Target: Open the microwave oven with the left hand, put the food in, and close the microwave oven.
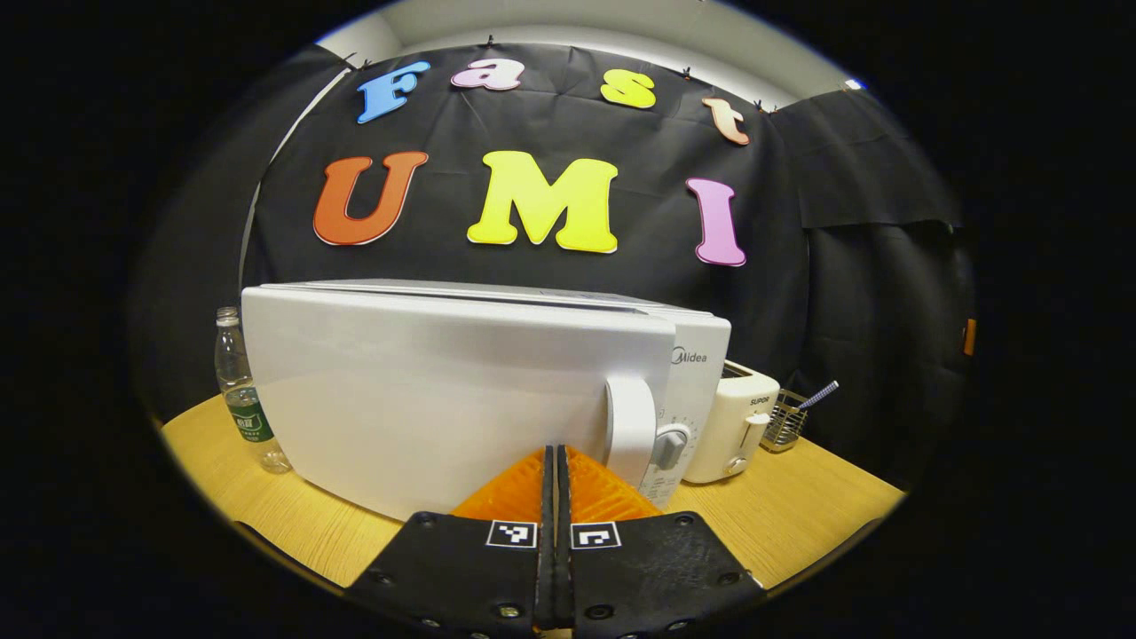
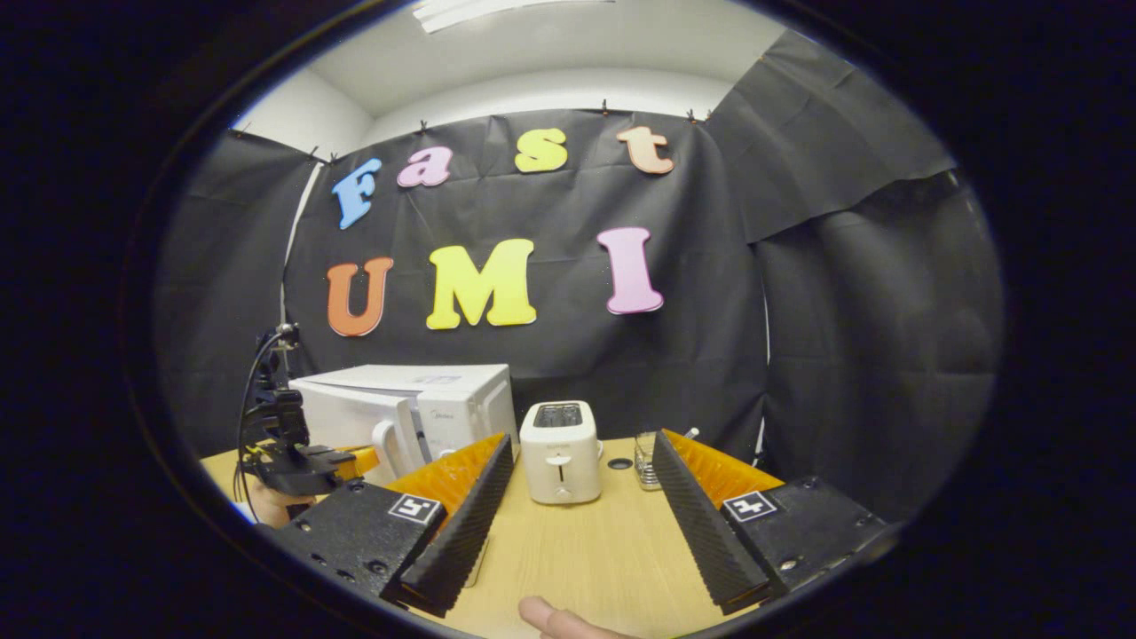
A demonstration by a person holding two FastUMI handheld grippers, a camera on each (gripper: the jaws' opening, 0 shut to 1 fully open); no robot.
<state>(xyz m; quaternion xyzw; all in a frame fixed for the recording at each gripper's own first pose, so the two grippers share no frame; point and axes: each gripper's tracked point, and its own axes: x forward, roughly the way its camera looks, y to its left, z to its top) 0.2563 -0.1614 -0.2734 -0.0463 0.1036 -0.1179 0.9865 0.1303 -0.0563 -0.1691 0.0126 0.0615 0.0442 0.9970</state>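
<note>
Left gripper view: low over the table, close to the microwave oven, facing its door, toaster off to the right. Right gripper view: farther back and higher, facing the booth wall across the table. Shared: microwave oven, toaster, table, black cloth wall.

A wooden table runs across the lower part of both views. On it stand a white microwave oven at centre of the left gripper view, a water bottle at its left edge, and — to the right — a cream toaster and a wire holder.
</note>
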